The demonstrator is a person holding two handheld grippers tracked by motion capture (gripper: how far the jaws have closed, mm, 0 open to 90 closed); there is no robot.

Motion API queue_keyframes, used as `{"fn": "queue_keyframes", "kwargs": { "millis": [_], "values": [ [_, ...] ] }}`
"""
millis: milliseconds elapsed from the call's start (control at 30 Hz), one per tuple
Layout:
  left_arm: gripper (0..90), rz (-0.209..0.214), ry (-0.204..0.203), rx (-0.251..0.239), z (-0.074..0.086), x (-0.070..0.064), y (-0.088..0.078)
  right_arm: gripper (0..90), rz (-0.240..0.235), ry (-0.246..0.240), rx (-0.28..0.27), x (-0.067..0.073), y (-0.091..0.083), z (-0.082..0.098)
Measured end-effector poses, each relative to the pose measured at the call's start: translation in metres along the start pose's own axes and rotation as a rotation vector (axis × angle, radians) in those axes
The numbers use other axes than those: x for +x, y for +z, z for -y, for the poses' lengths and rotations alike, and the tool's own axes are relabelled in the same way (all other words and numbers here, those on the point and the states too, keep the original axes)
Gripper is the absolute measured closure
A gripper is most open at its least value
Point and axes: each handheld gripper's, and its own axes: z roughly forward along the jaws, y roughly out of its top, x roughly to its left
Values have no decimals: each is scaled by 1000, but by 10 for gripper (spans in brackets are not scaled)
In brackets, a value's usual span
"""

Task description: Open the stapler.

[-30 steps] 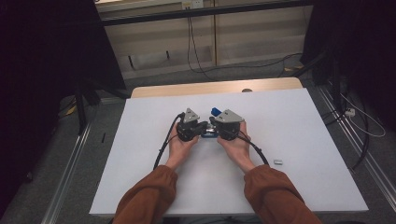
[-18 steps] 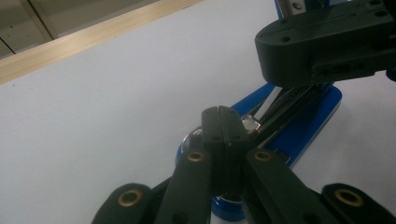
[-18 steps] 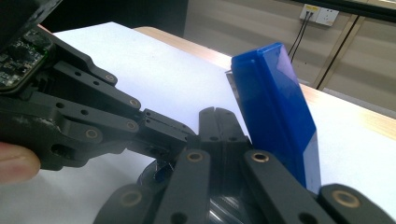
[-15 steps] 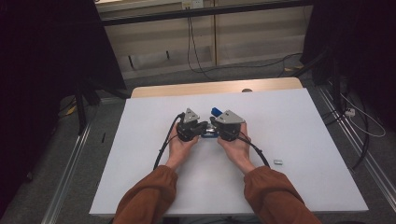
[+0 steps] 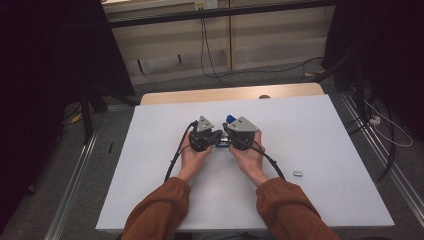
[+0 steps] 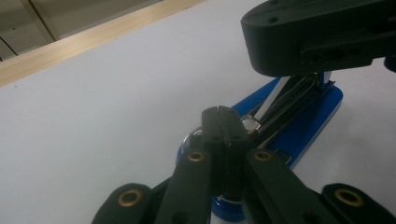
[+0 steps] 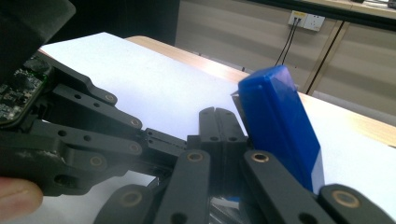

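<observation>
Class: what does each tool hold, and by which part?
Cannot be told. Both the left tool and right tool have jaws shut flush at the open blue stapler, with nothing seen between them.

Stapler [image 5: 226,142] lay mid-table [image 5: 325,130], between left gripper [image 5: 212,141] and right gripper [image 5: 231,141]; small metal piece [image 5: 298,173] lay well right.

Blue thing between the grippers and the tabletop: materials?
Blue stapler-like tool: body looks like glossy moulded plastic, with soft highlights and rounded edges; the left gripper view shows thin shiny strips and a bright stud inside, probably metal. Table: matte white sheet, likely laminate or plastic, over a light wood-look board showing at the far edge.
</observation>
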Motion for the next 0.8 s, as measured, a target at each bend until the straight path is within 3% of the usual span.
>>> {"fn": "queue_keyframes", "kwargs": {
  "millis": [233, 800],
  "values": [
    [900, 5, -8, -6, 1, 0, 0, 900, 31, 5, -14, -12, -7, -5],
    [900, 9, -10, -12, 1, 1, 0, 900, 57, 10, -14, -20, -12, -6]
  ]
}}
